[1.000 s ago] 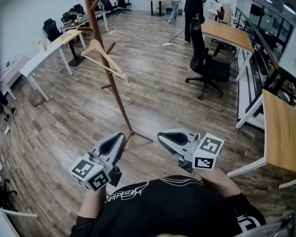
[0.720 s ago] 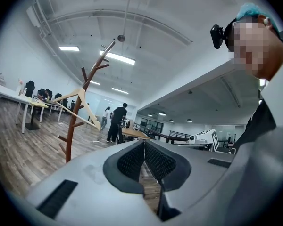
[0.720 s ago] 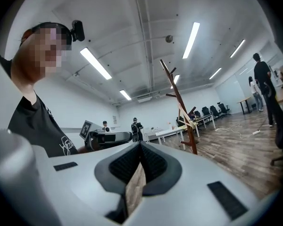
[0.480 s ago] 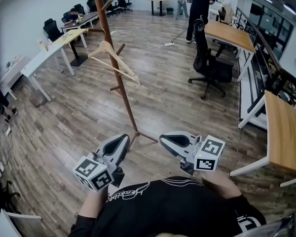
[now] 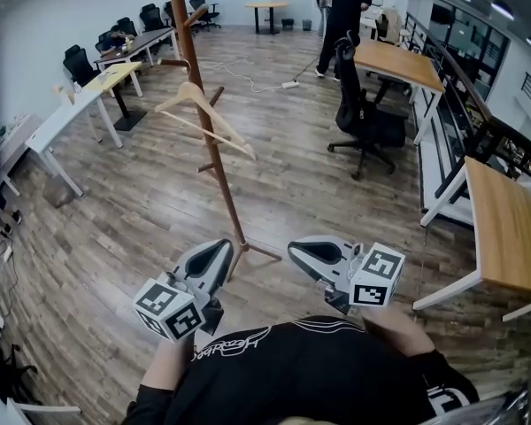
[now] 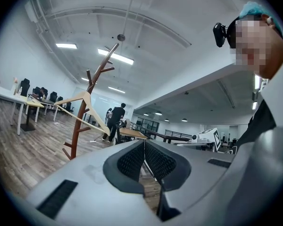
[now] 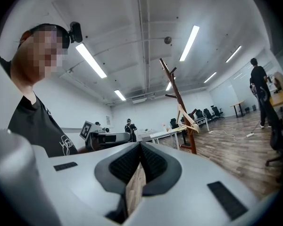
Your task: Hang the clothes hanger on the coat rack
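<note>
The brown wooden coat rack [image 5: 214,144] stands on the wood floor ahead of me. A pale wooden clothes hanger [image 5: 173,98] hangs from one of its pegs, tilted down to the right. My left gripper [image 5: 217,248] and right gripper [image 5: 294,248] are held level close to my body, short of the rack's foot. Both are shut with nothing between the pads. In the left gripper view the rack [image 6: 80,121] and hanger [image 6: 70,100] show beyond the shut left gripper [image 6: 144,142]. In the right gripper view the rack [image 7: 177,95] and hanger [image 7: 184,114] stand far beyond the right gripper [image 7: 140,147].
A black office chair [image 5: 365,118] stands by a wooden desk [image 5: 398,65] at the right. Another desk [image 5: 504,228] is at the near right, and white tables [image 5: 66,118] line the left. A person in black [image 5: 341,16] stands at the back. A cable [image 5: 248,82] lies on the floor.
The rack and hanger have drifted slightly right and lower in the head view. Both grippers stay shut and empty, edging a little toward the rack's foot.
</note>
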A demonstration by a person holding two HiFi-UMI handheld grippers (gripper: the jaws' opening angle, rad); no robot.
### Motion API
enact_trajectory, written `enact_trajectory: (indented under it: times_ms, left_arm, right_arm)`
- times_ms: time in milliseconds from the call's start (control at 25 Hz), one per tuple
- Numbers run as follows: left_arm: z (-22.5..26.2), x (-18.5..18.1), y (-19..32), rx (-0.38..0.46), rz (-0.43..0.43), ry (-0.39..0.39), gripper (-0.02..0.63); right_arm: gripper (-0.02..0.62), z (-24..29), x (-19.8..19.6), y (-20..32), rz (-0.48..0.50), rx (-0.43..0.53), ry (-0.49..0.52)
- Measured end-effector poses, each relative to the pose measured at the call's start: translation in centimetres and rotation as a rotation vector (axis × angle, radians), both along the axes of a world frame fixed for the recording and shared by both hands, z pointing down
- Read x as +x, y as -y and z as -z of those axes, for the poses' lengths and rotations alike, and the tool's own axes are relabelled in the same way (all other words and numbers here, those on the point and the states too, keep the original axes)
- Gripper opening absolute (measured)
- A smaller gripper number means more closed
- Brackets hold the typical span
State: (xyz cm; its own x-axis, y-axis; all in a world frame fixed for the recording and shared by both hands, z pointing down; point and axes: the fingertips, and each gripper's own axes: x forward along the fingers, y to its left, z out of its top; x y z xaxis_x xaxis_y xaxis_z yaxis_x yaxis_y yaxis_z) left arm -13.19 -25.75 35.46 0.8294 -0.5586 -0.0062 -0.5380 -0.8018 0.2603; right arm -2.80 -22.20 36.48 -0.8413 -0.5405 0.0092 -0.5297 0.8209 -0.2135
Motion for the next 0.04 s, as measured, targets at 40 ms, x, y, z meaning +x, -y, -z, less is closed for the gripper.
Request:
enact_trajectory:
  times_ms: [40]
  left_arm:
    - [0.0, -0.34, 0.11, 0.003, -0.003, 0.0, 0.009]
  right_arm:
    - [0.038, -0.02, -0.35, -0.01, -0.004, -0.001, -0.001]
